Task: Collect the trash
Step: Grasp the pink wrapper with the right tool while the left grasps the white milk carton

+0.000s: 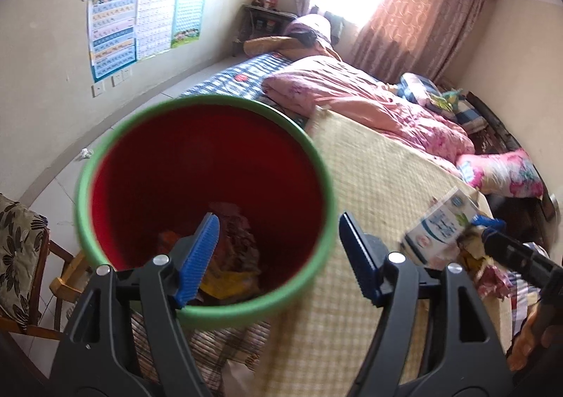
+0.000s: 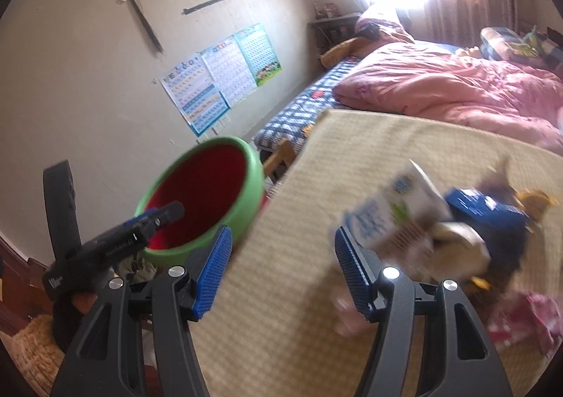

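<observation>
On the woven mat just ahead of our right gripper, whose jaws stand released like the left's, lies a light, crushable carton we judge best pinched across its flat sides.

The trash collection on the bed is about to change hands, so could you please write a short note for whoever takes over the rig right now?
Left gripper: jaws open, empty, at the near rim of the bin.
Right gripper: jaws open, empty, over the yellow mat.
Done: some wrappers already lie in the bin.
Left: a white carton and a loose trash pile on the mat, and a crumpled scrap on the floor by the wall.
</observation>
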A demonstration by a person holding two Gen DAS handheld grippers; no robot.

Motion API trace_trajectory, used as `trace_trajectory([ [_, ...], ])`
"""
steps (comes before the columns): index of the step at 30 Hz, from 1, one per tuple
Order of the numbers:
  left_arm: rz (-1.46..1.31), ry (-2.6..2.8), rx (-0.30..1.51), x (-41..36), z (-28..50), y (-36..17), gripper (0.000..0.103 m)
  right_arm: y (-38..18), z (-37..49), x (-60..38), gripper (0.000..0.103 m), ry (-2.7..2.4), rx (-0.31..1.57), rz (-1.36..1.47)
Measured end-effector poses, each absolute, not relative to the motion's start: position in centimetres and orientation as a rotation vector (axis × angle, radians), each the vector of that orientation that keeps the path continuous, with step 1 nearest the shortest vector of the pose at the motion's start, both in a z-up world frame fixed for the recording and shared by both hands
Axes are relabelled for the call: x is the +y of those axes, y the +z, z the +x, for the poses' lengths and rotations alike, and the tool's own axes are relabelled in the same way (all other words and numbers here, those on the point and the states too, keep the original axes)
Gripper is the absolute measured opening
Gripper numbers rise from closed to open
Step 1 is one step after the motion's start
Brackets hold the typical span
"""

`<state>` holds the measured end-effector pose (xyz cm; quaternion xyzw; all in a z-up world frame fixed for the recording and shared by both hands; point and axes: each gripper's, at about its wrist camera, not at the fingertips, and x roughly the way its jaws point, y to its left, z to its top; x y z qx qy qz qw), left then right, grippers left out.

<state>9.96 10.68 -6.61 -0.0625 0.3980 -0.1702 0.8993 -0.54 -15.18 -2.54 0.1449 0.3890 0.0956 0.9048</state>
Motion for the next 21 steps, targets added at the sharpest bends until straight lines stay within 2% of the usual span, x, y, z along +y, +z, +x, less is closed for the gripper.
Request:
trace_trajectory([
  [8,-0.059,-0.504,0.854,3.4,7.8,-7.6,0.077,-5.0,-5.7,-21.4,0.06,0.092,0.871,0.297],
  [12,0.016,-0.643,0.822,-0.9,8.3,-7.7,0.086,-6.1,-7.5,-23.9,0.06,0.091,0.912,0.289],
  [18,0.197,-0.81,0.816,-6.7,10.0,-8.7,0.09,-6.0,-8.9,-28.3,0.061,0.147,0.929,0.228],
  [21,0.232,-0.837,0.832,-8.0,10.7,-9.1,0.09,-5.8,-8.8,-30.6,0.069,0.149,0.947,0.149],
])
